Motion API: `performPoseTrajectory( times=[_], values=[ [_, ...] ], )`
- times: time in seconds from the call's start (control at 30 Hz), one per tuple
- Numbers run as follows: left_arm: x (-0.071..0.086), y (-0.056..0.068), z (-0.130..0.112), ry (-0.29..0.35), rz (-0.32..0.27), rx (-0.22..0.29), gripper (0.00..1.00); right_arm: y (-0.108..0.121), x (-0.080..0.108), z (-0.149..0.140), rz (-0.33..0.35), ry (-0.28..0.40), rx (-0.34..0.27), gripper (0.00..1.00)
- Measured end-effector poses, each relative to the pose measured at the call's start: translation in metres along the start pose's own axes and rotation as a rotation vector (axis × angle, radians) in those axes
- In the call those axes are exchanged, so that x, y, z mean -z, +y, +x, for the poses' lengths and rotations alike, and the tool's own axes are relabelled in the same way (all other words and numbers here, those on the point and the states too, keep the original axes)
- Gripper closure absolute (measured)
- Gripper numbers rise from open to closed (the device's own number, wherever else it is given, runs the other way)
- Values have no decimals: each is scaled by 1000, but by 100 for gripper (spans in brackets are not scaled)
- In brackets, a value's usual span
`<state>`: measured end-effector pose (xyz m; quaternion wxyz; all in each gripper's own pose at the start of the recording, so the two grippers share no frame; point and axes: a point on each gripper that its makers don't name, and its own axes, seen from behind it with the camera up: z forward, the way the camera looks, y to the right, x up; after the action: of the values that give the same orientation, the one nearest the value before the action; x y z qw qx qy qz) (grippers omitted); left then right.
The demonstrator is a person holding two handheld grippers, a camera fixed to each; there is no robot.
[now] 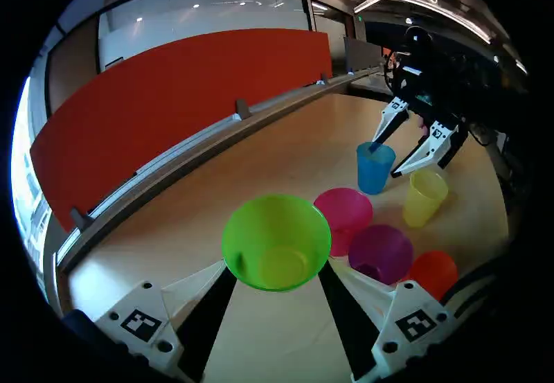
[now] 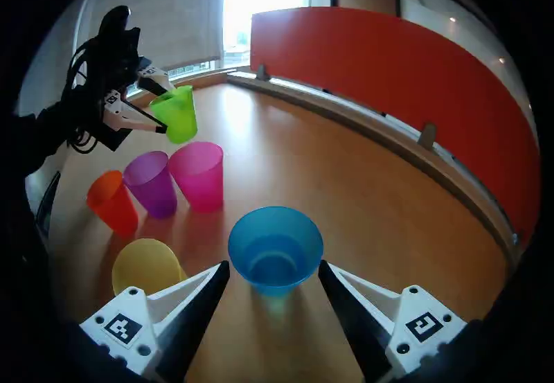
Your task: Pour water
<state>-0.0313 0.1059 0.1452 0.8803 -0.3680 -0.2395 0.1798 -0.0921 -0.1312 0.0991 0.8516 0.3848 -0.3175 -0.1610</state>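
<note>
The left gripper [image 1: 277, 269], its white fingers bearing black-and-white square markers, clamps a translucent green cup [image 1: 277, 241] lifted above the wooden table [image 1: 291, 147], while the right gripper [image 2: 273, 265] closely brackets a tapered blue cup [image 2: 275, 248] apparently holding water (whether the fingers actually press cannot be told), a yellow cup [image 2: 145, 265] just beside it.

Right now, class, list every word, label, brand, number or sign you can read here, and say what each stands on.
No readable words, brands or numbers anywhere.
Left gripper fingers: black-and-white square markers, coded patterns, not letters.
Right gripper fingers: matching tags, likewise no text.
Green cup and blue cup: plain, unlabelled.
</note>
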Motion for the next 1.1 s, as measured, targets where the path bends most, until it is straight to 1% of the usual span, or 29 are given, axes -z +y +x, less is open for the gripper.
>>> performPoseTrajectory(
  times=[0.17,0.37,0.57,0.67,0.73,1.1],
  values=[
    [5,-3,2,10,9,10,20,0,-8,4,-4,5,3,1],
    [9,-5,4,19,15,15,20,1,-11,6,-2,9,-4,1],
    [10,-4,4,21,16,17,20,1,-15,6,-6,11,-5,3],
    [11,-3,3,21,16,16,20,1,-17,7,-10,11,-6,6],
    [12,-4,2,21,18,17,20,2,-18,7,-14,14,-11,9],
    [12,-3,2,25,20,26,20,2,-18,8,-18,38,-44,11]
  ],
)
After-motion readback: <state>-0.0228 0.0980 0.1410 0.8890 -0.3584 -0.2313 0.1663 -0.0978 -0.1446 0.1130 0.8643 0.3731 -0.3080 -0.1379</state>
